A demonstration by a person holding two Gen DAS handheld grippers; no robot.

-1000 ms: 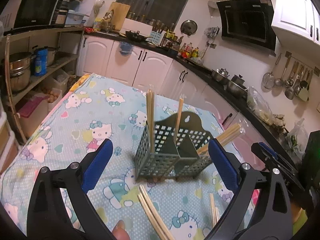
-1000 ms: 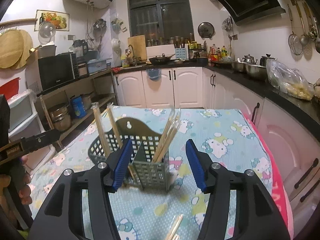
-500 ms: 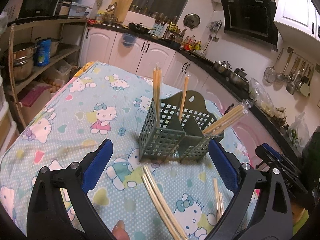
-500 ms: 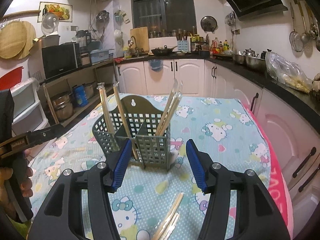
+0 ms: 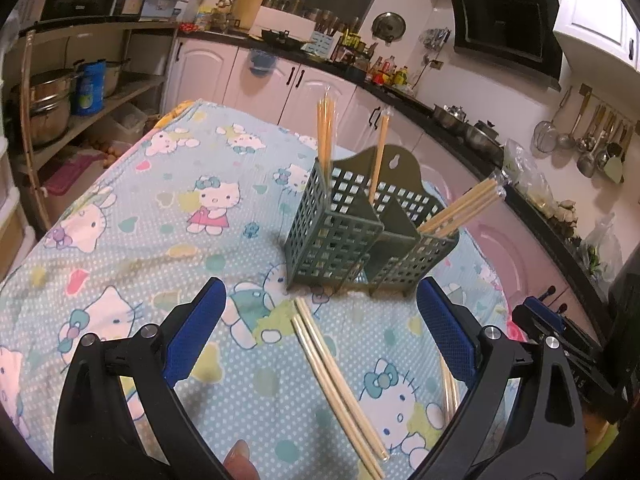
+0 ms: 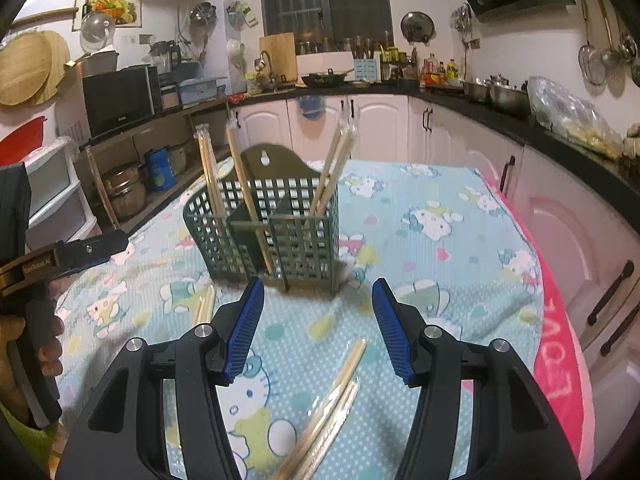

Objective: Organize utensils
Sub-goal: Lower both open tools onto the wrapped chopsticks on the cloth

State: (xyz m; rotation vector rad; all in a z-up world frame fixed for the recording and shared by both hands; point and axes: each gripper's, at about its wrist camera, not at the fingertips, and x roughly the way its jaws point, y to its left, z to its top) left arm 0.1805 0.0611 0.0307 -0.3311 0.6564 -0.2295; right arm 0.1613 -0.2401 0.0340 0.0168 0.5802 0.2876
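A green lattice utensil holder (image 5: 352, 232) (image 6: 276, 236) stands on the cartoon-cat tablecloth (image 5: 140, 216) with wrapped chopstick pairs upright in its compartments. A loose chopstick pair (image 5: 336, 380) lies on the cloth between the blue pads of my left gripper (image 5: 320, 324), which is open and empty above it. Another pair (image 5: 450, 392) lies by its right finger. My right gripper (image 6: 318, 324) is also open and empty, hovering over a wrapped chopstick pair (image 6: 328, 408). More chopsticks (image 6: 204, 310) lie left of its left finger.
The other gripper and the hand holding it (image 6: 36, 320) show at the left edge of the right wrist view. White cabinets (image 6: 360, 128) and a black counter ring the table. A shelf with pots (image 5: 52, 100) stands to the left. A pink table edge (image 6: 560, 320) runs on the right.
Both grippers have sunk and tipped down toward the table. The holder has moved up in each view and more of the loose chopsticks on the cloth now shows between the fingers.
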